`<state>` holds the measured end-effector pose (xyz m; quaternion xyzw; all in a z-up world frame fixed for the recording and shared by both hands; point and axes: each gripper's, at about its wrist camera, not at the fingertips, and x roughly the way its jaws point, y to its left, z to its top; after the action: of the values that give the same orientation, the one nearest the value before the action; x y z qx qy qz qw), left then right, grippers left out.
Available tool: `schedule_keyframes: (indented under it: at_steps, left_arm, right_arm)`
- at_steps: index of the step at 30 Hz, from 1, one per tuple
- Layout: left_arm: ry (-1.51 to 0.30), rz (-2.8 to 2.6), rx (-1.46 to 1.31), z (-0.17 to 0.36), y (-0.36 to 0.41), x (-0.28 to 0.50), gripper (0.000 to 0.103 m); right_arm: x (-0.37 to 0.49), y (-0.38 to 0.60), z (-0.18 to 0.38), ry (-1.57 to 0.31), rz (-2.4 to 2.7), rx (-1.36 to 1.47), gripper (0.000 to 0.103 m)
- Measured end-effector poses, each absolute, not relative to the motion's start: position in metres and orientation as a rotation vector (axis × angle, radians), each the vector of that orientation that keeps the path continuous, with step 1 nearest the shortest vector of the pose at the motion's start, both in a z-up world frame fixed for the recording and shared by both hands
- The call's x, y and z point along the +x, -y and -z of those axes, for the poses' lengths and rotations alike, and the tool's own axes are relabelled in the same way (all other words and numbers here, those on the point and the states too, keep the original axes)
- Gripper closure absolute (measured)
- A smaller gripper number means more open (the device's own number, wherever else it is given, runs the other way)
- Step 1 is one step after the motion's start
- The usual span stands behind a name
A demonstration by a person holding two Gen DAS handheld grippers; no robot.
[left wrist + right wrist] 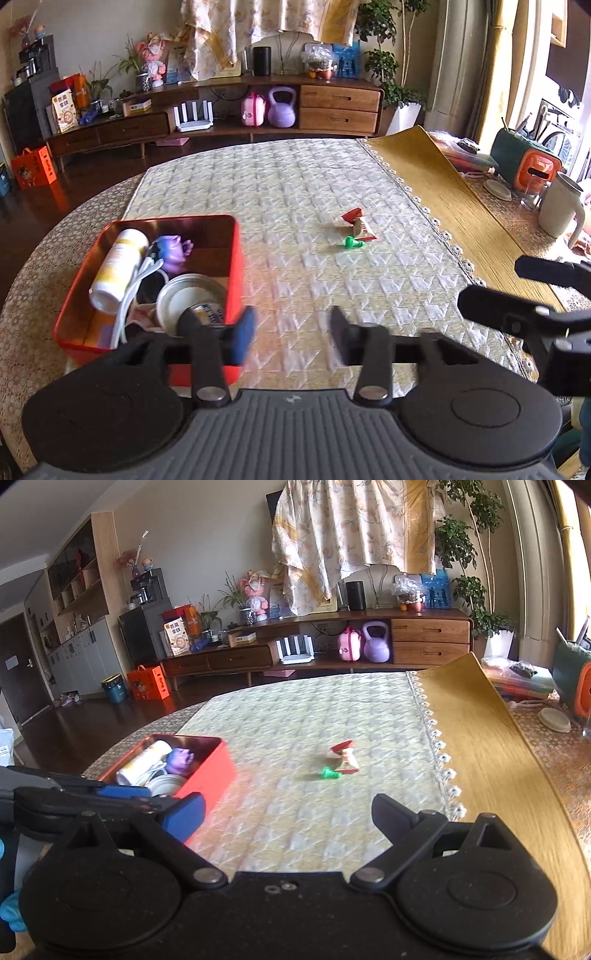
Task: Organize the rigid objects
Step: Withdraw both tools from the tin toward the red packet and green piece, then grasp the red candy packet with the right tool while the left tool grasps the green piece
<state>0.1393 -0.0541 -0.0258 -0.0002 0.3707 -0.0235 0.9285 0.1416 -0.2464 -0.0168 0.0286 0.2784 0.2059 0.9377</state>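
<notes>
Left gripper [291, 336] part open, right gripper [288, 818] wide open, nothing between either's jaws. Red tin [147, 280] sits near the counter's [295, 192] left edge holding a white bottle [118, 269], purple toy [173, 253] and round lid [188, 299]. Red wrapper [360, 225] and green piece [352, 242] lie touching mid-counter, well apart from the tin.

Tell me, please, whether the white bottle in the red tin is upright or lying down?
Lying down: the bottle rests tilted across other items.
</notes>
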Motion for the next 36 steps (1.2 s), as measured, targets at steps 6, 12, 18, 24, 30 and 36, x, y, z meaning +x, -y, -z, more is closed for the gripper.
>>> schedule_keyframes:
  at_steps: [6, 12, 18, 24, 30, 36]
  left_arm:
    - [-0.731, 0.066, 0.031, 0.031, 0.077, 0.157, 0.023]
    - [-0.747, 0.095, 0.001, 0.046, 0.089, 0.188, 0.023]
    - [-0.773, 0.096, -0.005, 0.068, 0.103, 0.221, 0.022]
    - [-0.789, 0.055, -0.011, 0.087, 0.111, 0.253, 0.022]
    - [-0.790, 0.041, 0.006, 0.106, 0.120, 0.280, 0.021]
    - [-0.777, 0.042, 0.007, 0.123, 0.129, 0.296, 0.021]
  right_arm:
    - [0.182, 0.261, 0.017, -0.589, -0.393, 0.019, 0.006]
    - [0.236, 0.270, 0.022, -0.632, -0.390, -0.007, 0.006]
    - [0.290, 0.270, 0.037, -0.707, -0.411, -0.007, 0.006]
    - [0.334, 0.260, 0.061, -0.779, -0.407, -0.012, 0.007]
    - [0.365, 0.249, 0.083, -0.850, -0.413, -0.008, 0.008]
    - [0.381, 0.240, 0.096, -0.873, -0.437, -0.022, 0.018]
